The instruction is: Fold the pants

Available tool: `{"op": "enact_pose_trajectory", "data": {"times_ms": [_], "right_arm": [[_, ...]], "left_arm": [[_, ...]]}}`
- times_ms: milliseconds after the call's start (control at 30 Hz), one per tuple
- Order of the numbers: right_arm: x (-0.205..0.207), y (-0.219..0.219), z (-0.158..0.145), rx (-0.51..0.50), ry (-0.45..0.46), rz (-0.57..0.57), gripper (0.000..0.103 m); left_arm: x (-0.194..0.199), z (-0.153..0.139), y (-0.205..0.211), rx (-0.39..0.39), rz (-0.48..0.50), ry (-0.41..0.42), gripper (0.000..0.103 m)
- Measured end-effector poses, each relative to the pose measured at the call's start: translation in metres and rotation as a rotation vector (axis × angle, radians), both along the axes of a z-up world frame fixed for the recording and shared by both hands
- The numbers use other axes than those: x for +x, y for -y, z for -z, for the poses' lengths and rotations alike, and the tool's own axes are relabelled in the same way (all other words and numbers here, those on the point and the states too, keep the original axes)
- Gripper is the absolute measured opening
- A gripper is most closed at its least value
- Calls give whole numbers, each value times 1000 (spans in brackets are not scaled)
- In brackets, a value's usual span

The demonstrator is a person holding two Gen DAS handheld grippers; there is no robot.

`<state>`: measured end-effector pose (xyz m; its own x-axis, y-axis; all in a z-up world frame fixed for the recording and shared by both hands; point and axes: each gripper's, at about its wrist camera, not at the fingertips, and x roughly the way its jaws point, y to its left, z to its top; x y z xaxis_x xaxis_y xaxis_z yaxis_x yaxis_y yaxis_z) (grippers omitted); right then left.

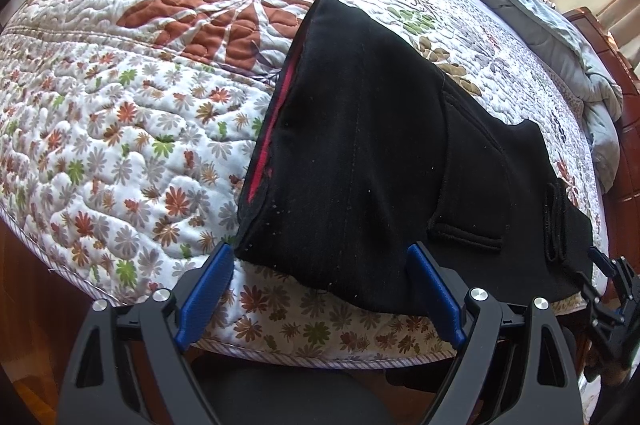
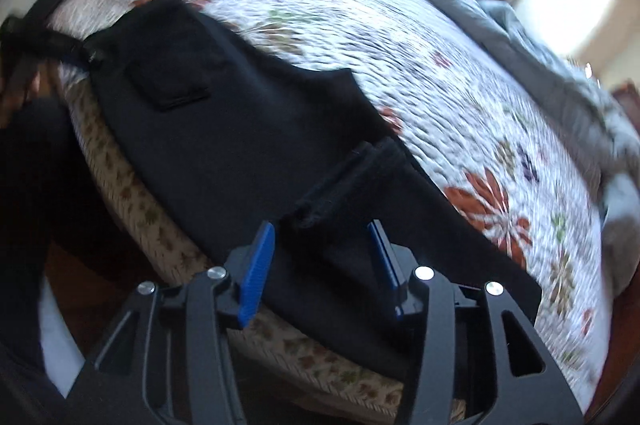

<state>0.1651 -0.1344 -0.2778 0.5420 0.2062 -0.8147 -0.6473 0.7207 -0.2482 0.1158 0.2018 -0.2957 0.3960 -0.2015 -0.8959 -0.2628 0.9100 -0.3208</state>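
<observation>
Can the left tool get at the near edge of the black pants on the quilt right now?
Probably yes. The left tool stands open right at the near hem of the folded black fabric pants on the floral quilted bedspread, and nothing lies between them.

We look down along our left gripper, whose blue fingers stand wide apart with nothing pressed between them. The black pants lie folded on the bed, on a floral quilt, their near edge reaching to the bed's front edge between and just past our fingertips. A red lining shows along the pants' left edge, and a patch pocket faces up on the right. At the far right our right gripper sits at the pants' corner. A grey-blue duvet is bunched along the bed's far side.
</observation>
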Motion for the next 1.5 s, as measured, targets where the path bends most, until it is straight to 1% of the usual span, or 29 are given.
{"op": "enact_pose_trajectory", "data": {"times_ms": [133,233,267,300,333,367,433,500,533,600,667,700,767,800,833,900,1000,1033,1100,1133,1267,1333,1367,1433,1500], "right_arm": [[6,-2,8,-14,-47,-38,47],[10,-6,16,-49,-41,-51,47],[12,-9,18,-62,-38,-53,45],[15,-8,20,-62,-51,-53,36],[19,-8,24,-57,-76,-50,22],[22,-7,27,-49,-101,-50,18],[22,-6,30,-38,-123,-61,9],[17,-8,31,-43,-115,-81,5],[15,-8,30,-39,-113,-89,0],[8,-9,24,-14,-113,-111,0],[0,-13,23,-19,-108,-142,0],[-1,-14,25,-33,-97,-143,0],[3,-7,21,-11,-85,-116,0],[6,-3,19,4,-87,-103,10],[9,0,17,-1,-91,-96,31],[9,-1,18,-29,-62,-113,47],[16,-3,28,-36,-86,-128,47],[19,-4,34,-47,-95,-127,43],[27,-3,41,-41,-138,-127,21],[26,-3,40,-27,-139,-126,14],[8,-10,25,-14,-112,-186,12],[3,-13,30,-38,-108,-203,13],[3,-14,38,-59,-117,-204,14],[6,-14,45,-56,-132,-197,18],[6,-15,42,-52,-146,-198,22]], "left_arm": [[-1,1,-3,-5,-7,-1,89],[-2,1,-5,-13,-8,1,89],[-1,0,-5,-14,-9,1,89],[-2,0,-6,-15,-9,0,89],[-1,0,-6,-14,-8,0,89],[-1,0,-7,-14,-7,-1,89],[-1,0,-7,-15,-8,-1,89],[-2,0,-8,-16,-8,-2,89],[-1,0,-8,-15,-7,-3,89],[-1,0,-7,-11,-4,-5,89],[1,0,-6,-8,-3,-7,89],[1,0,-6,-6,-3,-9,89],[1,0,-5,2,-1,-12,89],[3,1,-4,6,1,-14,89],[6,2,-2,9,1,-15,89],[6,2,-1,9,0,-16,89],[7,3,1,11,-2,-17,89],[8,3,2,11,-4,-16,89],[9,3,3,11,-6,-16,89],[9,3,2,9,-5,-16,89],[9,4,1,6,-3,-18,89],[10,4,1,8,-1,-19,89],[12,4,0,8,0,-20,89],[12,5,1,10,3,-21,90],[13,5,1,11,7,-19,90]]}}
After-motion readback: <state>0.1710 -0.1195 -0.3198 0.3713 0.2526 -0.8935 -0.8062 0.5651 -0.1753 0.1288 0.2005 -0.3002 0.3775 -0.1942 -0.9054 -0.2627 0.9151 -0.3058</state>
